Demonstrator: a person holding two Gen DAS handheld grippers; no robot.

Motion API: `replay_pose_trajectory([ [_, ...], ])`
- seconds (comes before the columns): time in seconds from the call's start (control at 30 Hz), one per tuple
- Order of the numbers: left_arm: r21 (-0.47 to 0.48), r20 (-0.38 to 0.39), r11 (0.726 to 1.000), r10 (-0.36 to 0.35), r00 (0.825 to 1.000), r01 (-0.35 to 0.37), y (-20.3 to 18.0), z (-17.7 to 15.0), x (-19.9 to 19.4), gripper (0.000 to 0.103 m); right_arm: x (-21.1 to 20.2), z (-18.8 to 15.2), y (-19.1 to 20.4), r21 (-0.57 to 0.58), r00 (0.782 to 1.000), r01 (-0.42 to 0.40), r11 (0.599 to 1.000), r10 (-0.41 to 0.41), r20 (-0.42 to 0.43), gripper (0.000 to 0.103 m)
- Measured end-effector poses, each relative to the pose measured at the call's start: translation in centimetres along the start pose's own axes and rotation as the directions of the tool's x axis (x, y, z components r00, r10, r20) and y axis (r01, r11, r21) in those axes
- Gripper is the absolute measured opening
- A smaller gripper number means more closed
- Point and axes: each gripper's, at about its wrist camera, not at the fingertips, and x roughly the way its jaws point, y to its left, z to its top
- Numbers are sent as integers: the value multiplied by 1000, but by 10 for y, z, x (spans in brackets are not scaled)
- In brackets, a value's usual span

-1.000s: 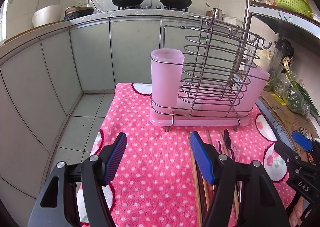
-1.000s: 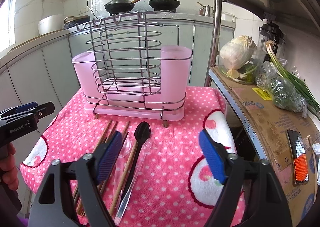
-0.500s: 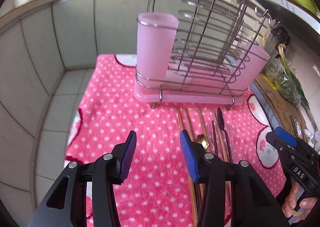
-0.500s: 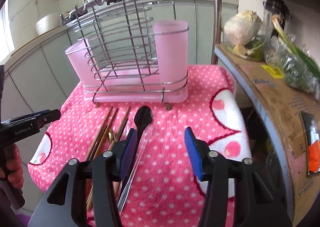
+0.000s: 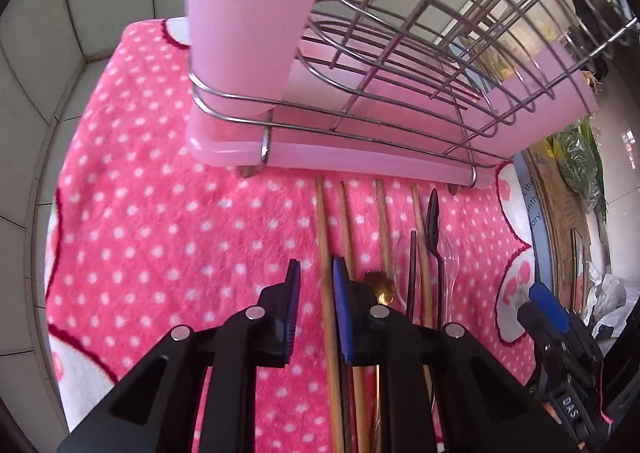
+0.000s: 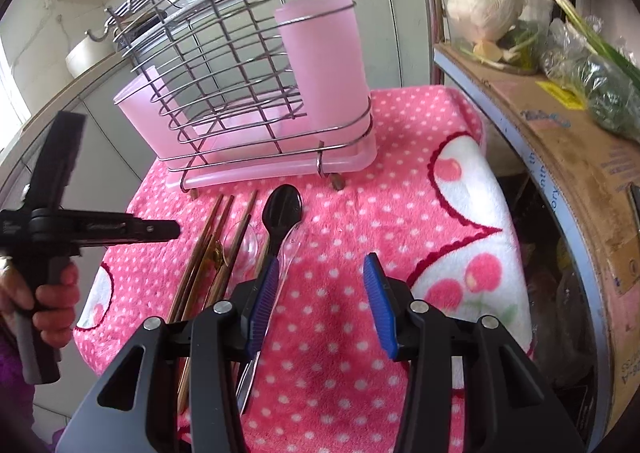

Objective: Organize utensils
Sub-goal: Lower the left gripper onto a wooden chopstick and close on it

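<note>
Several wooden chopsticks [image 5: 324, 237], a black spoon [image 5: 433, 219], a clear plastic spoon [image 5: 450, 253] and a gold spoon [image 5: 380, 285] lie side by side on a pink polka-dot towel [image 5: 160, 237]. Behind them stands a wire rack [image 5: 400, 65] with a pink cup [image 5: 240, 13] at each end. My left gripper [image 5: 314, 309] hangs low over the towel, narrowly open, straddling the leftmost chopstick. My right gripper [image 6: 320, 301] is open and empty to the right of the utensils; its left finger lies over the clear spoon [image 6: 288, 257]. The black spoon [image 6: 282, 209] and chopsticks [image 6: 204, 249] show there too.
A cardboard-covered shelf [image 6: 560, 141] with a cabbage [image 6: 486, 3] and bagged greens [image 6: 600, 93] runs along the right. A steel pole [image 6: 430, 5] stands behind the towel's far right corner. Grey cabinets [image 6: 368, 5] back the table; tiled floor [image 5: 48, 93] lies to its left.
My left gripper has dropped and moved forward toward the rack, narrowing its jaws around the leftmost chopstick. My right gripper has tilted down toward the towel.
</note>
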Motion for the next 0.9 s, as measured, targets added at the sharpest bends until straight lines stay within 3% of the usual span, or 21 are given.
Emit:
replay_pose_trajectory([
  [0.3, 13, -50, 996, 89, 995, -88, -20, 19, 44, 13, 12, 1, -9, 23, 999, -34, 999, 35, -38, 45],
  [0.4, 13, -42, 996, 85, 995, -85, -23, 21, 51, 6, 18, 1, -10, 31, 997, -53, 998, 55, -60, 45],
  [0.6, 18, -20, 998, 58, 998, -57, -9, 20, 35, 6, 39, 8, -7, 66, 984, -122, 990, 130, -124, 45],
  [0.73, 12, -17, 999, 38, 999, -38, 0, 15, 22, 6, 60, 17, -1, 94, 968, -169, 981, 183, -172, 31],
  [0.9, -3, -33, 1000, 15, 999, -15, 16, 11, 21, 6, 93, 24, -5, 175, 945, -194, 965, 232, -232, 30],
])
